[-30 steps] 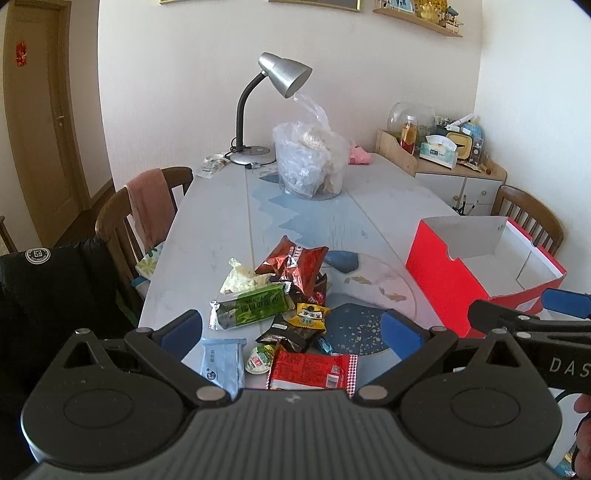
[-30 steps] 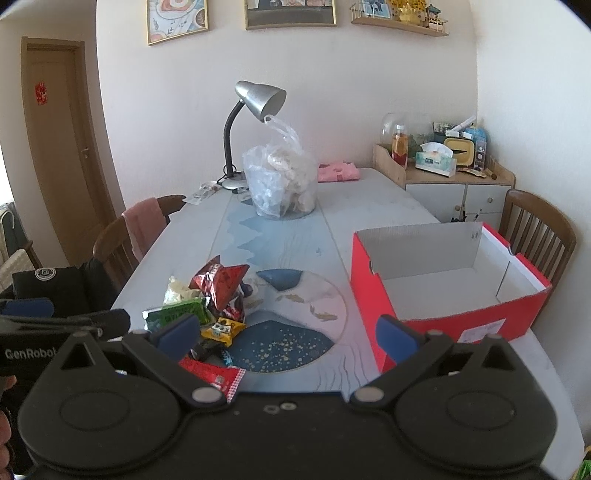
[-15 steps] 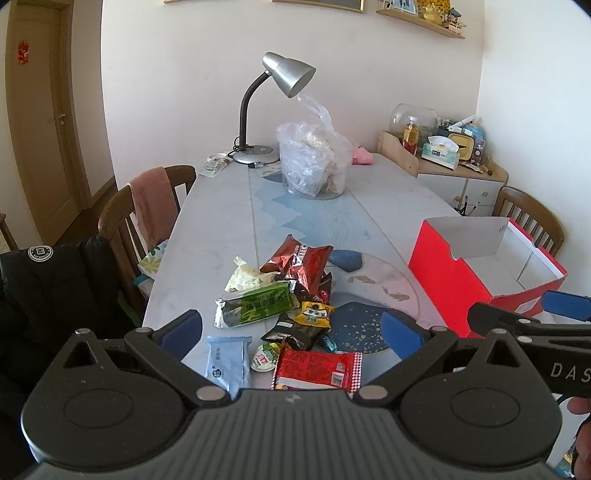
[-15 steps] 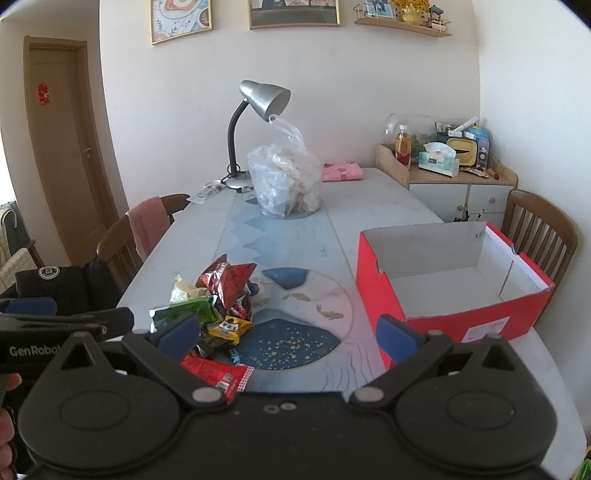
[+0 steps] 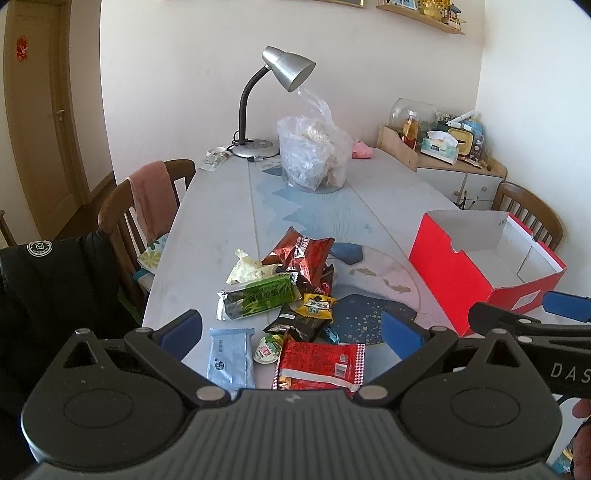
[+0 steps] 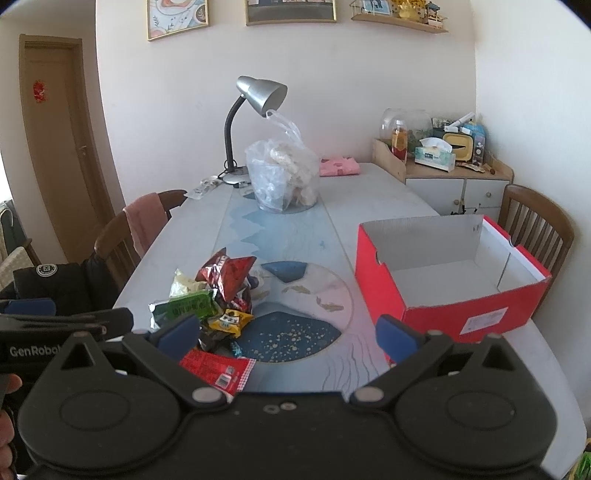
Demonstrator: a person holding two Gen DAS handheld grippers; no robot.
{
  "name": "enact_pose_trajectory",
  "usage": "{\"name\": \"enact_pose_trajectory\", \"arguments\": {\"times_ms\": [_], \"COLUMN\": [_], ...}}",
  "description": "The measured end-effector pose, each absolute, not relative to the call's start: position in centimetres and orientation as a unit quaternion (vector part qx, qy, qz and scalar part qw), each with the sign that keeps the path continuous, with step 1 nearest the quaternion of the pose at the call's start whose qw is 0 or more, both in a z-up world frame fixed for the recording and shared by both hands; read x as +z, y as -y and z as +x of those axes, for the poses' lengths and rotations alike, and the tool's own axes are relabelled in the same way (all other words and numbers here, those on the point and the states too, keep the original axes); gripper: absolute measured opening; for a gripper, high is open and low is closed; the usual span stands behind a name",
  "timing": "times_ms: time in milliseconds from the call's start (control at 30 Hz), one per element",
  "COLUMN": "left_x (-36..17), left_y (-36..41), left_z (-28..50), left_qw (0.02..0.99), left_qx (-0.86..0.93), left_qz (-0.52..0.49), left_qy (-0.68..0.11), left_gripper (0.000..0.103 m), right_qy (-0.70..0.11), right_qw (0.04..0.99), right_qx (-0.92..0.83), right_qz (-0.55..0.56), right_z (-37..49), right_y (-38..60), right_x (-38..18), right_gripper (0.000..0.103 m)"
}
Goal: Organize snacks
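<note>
Holding both tongs, left and right, wide open and empty above crinkly foil snack packets while I choose one for the red cardboard box.

A silver gooseneck desk lamp stands at the far end of a pale dining table, its shade tilted over a clear plastic bag of pale contents. A folded pink cloth lies on the table just right of the bag. On the left, a wooden chair carries a pink towel over its back, and a black jacket hangs nearer. Against the right wall, a white cabinet holds a tissue box, a glass jar and a yellow clock. Another wooden chair sits before it. Framed pictures and a shelf line the far wall; a wooden door stands far left.
</note>
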State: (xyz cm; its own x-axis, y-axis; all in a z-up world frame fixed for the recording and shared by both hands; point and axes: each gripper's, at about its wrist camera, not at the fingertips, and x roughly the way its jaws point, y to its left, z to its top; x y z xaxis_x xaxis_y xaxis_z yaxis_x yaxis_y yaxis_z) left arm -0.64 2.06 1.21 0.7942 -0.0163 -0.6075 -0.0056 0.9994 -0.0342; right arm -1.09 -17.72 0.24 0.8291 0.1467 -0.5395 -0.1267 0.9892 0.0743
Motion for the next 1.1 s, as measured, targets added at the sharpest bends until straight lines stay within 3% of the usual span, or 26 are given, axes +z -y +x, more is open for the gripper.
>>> {"name": "enact_pose_trajectory", "arguments": {"times_ms": [633,1100], "left_x": [-0.3,-5.1], "left_y": [-4.0,-8.0], "left_z": [0.6,4.4], "left_qw": [0.937,0.914], "left_qx": [-0.006,0.007], "left_qz": [-0.026,-0.035], "left_qy": [-0.349,-0.404], "left_gripper": [0.103,0.101], "right_qy": [-0.297,-0.366], "right_qw": [0.952,0.915], "right_qx": [0.078,0.162], "right_qz": [-0.002,-0.058], "right_z": [0.1,4.7], "right_y": [16.0,12.0], "right_x": [-0.5,-6.4], "right_gripper": [0.100,0.096]}}
